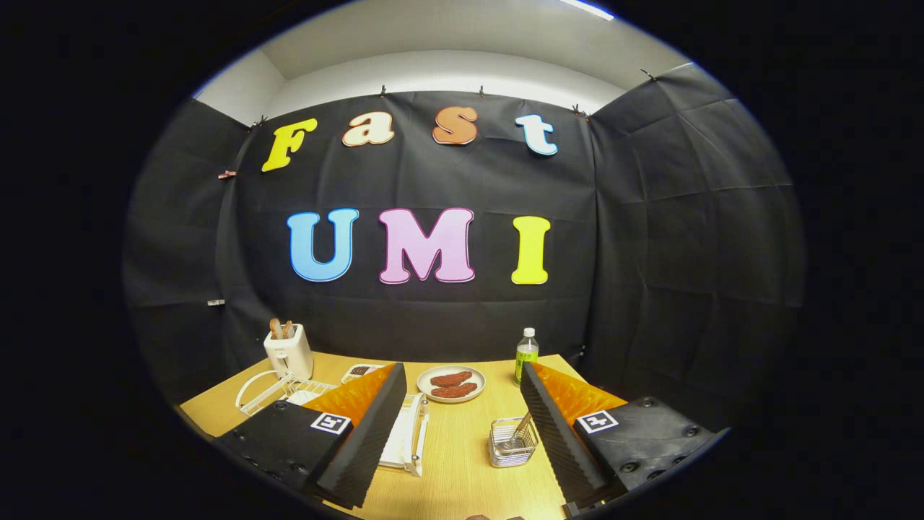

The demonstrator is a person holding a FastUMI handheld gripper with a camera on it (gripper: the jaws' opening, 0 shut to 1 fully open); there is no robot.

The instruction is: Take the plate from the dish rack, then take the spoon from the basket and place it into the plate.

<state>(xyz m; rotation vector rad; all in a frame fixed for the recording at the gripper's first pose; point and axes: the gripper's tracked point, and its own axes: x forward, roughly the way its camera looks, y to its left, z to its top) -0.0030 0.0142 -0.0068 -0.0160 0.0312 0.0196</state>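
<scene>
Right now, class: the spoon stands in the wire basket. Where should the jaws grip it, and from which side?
Grip the spoon by its handle, which sticks up tilted above the wire basket; its bowl end is down inside. Come from above, since the wire walls block the sides. The gripper hangs open, holding nothing.

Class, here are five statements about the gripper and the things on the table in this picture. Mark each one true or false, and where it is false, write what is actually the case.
1. The gripper is open and holds nothing. True.
2. The spoon lies on the table beside the wire basket. False: it stands inside the basket, leaning.
3. The round plate beyond the fingers holds two brown pieces of food. True.
4. The bottle lies on its side. False: it stands upright near the far edge of the table.
5. The toaster is empty. False: slices stick out of its top.
</scene>
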